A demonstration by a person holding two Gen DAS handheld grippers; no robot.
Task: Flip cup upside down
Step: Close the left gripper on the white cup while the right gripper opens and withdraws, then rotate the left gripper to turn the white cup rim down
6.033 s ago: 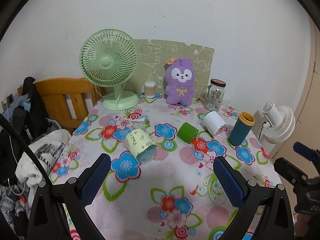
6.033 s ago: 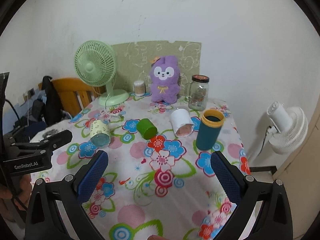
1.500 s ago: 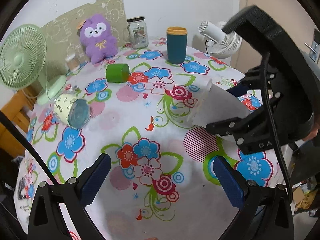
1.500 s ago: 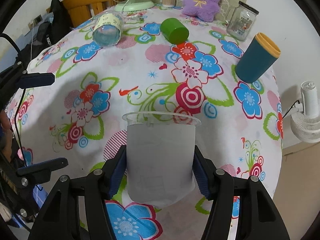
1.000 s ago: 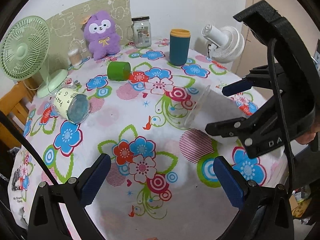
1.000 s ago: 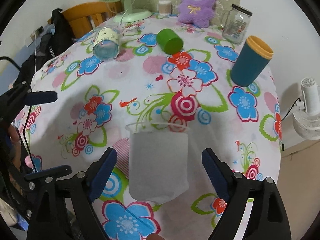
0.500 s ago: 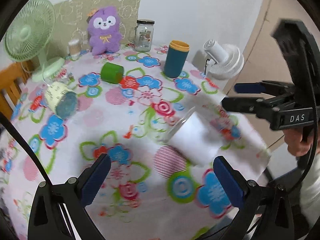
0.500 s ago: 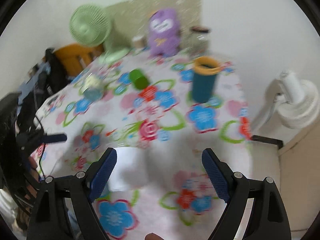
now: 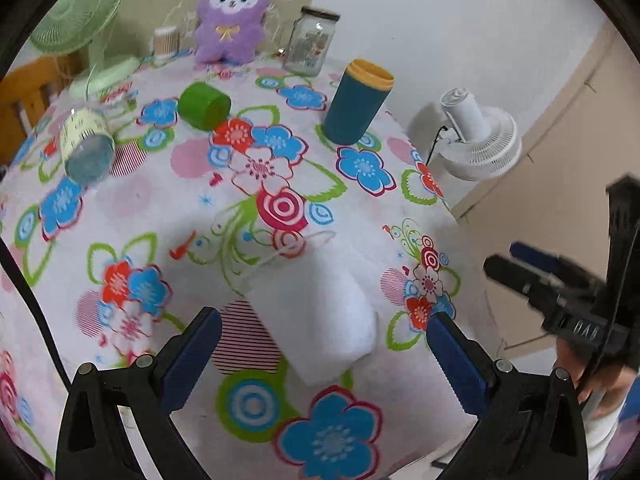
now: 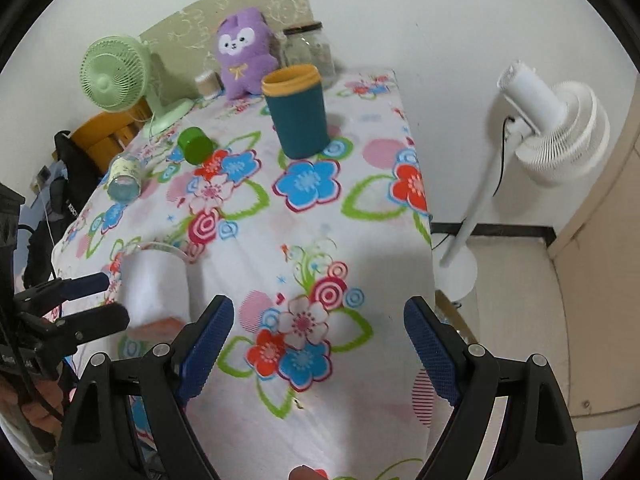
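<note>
A white translucent plastic cup (image 9: 316,312) stands upright near the front edge of the floral tablecloth (image 9: 132,200), rim up. My left gripper (image 9: 320,352) is open, its blue pads on either side of the cup's lower half without touching. The cup also shows in the right wrist view (image 10: 154,286) at the left, with the left gripper's fingers beside it. My right gripper (image 10: 316,340) is open and empty over the table's right front part. In the left wrist view the right gripper (image 9: 552,280) is off the table's right edge.
A teal cup with a yellow rim (image 9: 356,104) stands upright at the back right. A green cup (image 9: 204,106) and a pale printed cup (image 9: 86,148) lie on their sides. A purple plush (image 9: 232,16), a glass jar (image 9: 310,42), a green fan (image 9: 80,20) and a white floor fan (image 10: 556,128) are around.
My right gripper opened, let go of the white cup on the table and pulled away to the right. My left gripper moved in around the cup.
</note>
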